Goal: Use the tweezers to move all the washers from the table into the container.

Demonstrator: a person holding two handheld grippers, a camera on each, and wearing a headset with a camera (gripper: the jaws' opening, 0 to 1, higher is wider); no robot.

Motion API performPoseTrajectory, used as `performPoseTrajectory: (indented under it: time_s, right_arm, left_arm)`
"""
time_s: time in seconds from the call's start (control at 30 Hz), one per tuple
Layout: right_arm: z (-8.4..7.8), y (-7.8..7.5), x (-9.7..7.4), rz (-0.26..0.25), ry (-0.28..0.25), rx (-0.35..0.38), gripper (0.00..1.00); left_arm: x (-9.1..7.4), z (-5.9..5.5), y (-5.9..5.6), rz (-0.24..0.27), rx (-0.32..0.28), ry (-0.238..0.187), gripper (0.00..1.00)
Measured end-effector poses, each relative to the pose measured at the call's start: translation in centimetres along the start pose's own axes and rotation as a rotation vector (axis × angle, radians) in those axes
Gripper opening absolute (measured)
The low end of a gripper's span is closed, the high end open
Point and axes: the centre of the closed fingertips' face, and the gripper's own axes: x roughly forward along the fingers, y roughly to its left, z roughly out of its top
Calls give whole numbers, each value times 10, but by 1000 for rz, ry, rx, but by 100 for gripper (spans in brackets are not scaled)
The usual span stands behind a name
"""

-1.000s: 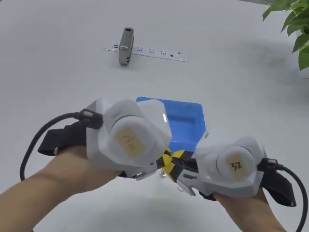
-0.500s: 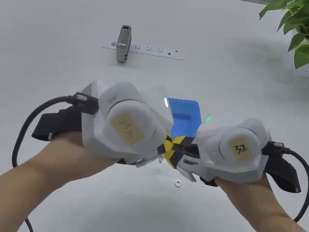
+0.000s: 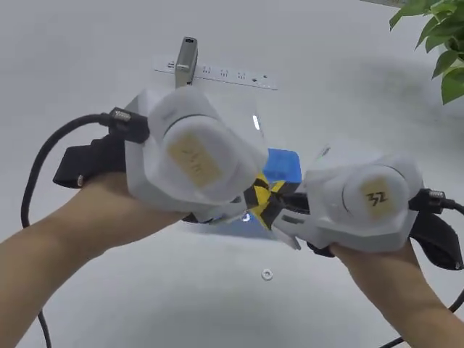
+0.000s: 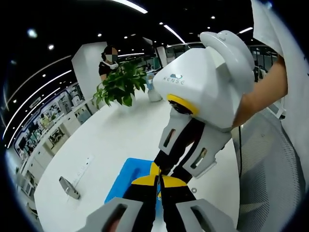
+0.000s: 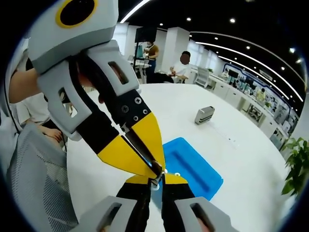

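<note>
Washers were to go into the container, and in the head view one washer (image 3: 267, 274) lay on the white table (image 3: 109, 65), just on the person's side of the blue container (image 3: 284, 165) and well below the tools. The left gripper (image 3: 250, 206) and right gripper (image 3: 279, 203) were held nose to nose above the container's near edge, their yellow-striped tips touching or nearly so. This looked like a moment of settling the tool between them, not of picking.

In the left gripper view, the left gripper (image 4: 159, 181) had its yellow tips pressed together. The right gripper (image 4: 155, 170) reached down to meet them over the container (image 4: 130, 169).

In the right gripper view, the left gripper (image 5: 154, 169) was clamped on the thin metal tweezers (image 5: 142, 150), whose point ran down between the tips of the right gripper (image 5: 157, 181). Those tips stood close on either side of the point. Whether they pinched it could not be told. The container (image 5: 193, 169) lay just beyond. Holding the tweezers' point this way probably served to steady or squeeze it.
</note>
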Motion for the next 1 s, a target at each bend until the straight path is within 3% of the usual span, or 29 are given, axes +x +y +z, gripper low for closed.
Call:
performPoseTrajectory:
  time_s: [0.23, 0.5, 0.77, 1.0]
  right_arm:
    - [8, -10, 3, -19, -15, -21, 3]
    - [10, -20, 10, -24, -13, -47, 3]
    - [2, -28, 23, -25, 13, -73, 3]
    - [-13, -28, 40, -2, 43, -59, 3]
  left_arm:
    - [0, 4, 12, 41, 23, -10, 0]
    - [5, 1, 22, 51, 18, -10, 0]
    - [17, -8, 31, 58, 11, 4, 0]
    - [30, -26, 32, 49, -4, 35, 0]
